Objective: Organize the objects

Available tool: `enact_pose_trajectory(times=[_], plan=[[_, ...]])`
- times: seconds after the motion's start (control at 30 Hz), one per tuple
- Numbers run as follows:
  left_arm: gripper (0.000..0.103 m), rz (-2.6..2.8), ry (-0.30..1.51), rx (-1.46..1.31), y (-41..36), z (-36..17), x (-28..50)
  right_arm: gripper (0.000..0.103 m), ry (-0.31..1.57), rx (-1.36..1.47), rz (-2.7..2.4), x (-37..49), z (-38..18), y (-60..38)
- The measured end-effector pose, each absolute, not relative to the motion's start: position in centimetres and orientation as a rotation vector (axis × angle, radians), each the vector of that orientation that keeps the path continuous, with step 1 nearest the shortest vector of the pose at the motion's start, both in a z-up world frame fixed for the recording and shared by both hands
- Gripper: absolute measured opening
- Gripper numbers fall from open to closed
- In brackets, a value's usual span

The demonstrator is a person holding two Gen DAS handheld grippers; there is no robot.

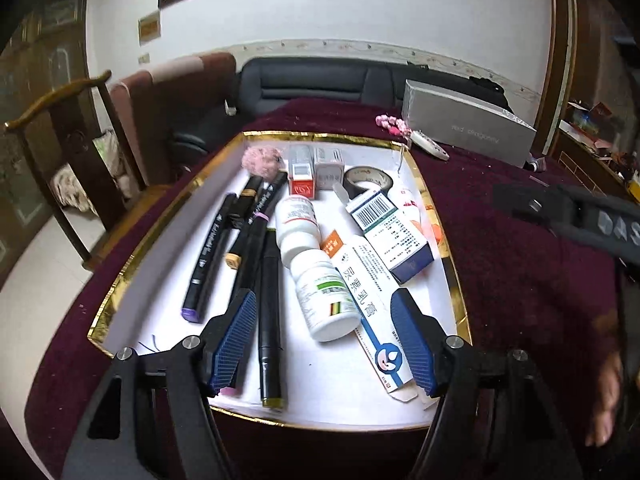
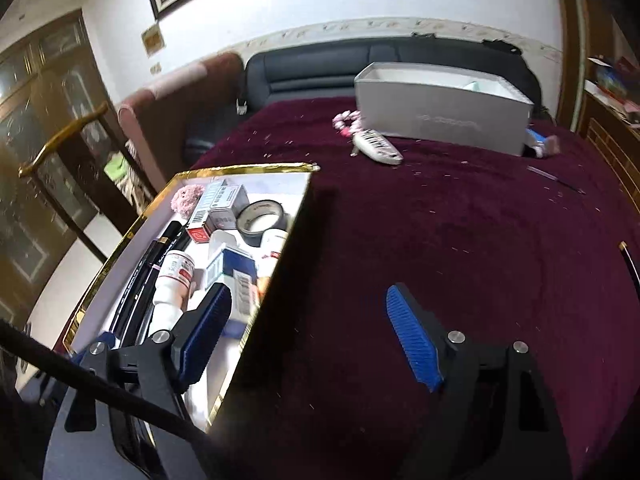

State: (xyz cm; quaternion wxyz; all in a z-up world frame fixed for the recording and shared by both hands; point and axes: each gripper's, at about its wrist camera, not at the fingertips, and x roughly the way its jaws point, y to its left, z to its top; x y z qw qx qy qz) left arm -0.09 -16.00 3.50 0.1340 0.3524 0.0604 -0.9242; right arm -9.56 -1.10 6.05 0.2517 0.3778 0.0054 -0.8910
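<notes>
A gold-rimmed white box [image 1: 320, 135] on the maroon cloth holds several black markers [image 1: 270, 320], two white pill bottles [image 1: 326, 300], medicine cartons [image 1: 394, 232], a tape roll [image 1: 366, 178] and a pink pom-pom [image 1: 262, 160]. My left gripper [image 1: 322, 300] hangs open over the box's near end. A black marker and the nearer bottle lie below its gap, untouched. In the right wrist view my right gripper [image 2: 308, 296] is open and empty. It straddles the right wall of the box [image 2: 240, 169], with its left finger over the contents and its right finger over the cloth.
An open grey carton [image 2: 440, 112] stands at the table's far side. Beside it lie a white remote-like object [image 2: 378, 148] and a pink beaded string [image 2: 346, 120]. A thin purple pen [image 2: 556, 180] lies far right. A wooden chair [image 1: 60, 120] and a sofa stand behind the table.
</notes>
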Motion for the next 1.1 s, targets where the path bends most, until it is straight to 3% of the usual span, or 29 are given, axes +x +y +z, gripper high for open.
enact_pose_trajectory(times=[0.27,0.37,0.43,0.57,0.6,0.7,0.8,1.1], plan=[[0.064,-2.615,0.106,0.882,-16.4,4.1,1.9,0.081,0.012,0.836,-2.475,-6.3,5.2,-0.2],[0.066,-2.585,0.054,0.81,-16.9,4.7,3.0,0.081,0.131,0.761,-2.422,-4.9,4.7,-1.9],[0.086,-2.57,0.034,0.768,-17.4,4.9,3.7,0.081,0.202,0.728,-2.397,-3.9,4.5,-2.7],[0.095,-2.589,0.039,0.676,-18.1,5.1,4.9,0.089,0.106,0.746,-2.355,-3.4,4.6,-2.2],[0.102,-2.577,0.035,0.672,-18.2,5.0,5.1,0.091,0.089,0.772,-2.344,-3.6,4.5,-2.0],[0.101,-2.527,-0.054,0.712,-17.7,4.5,4.5,0.092,0.065,0.81,-2.345,-3.7,3.8,-1.8],[0.101,-2.527,-0.059,0.719,-17.4,4.2,4.2,0.103,0.07,0.793,-2.361,-3.1,3.9,-1.8],[0.101,-2.544,0.041,0.735,-18.6,4.1,4.7,0.103,0.14,0.682,-2.397,-1.9,4.5,-2.2]])
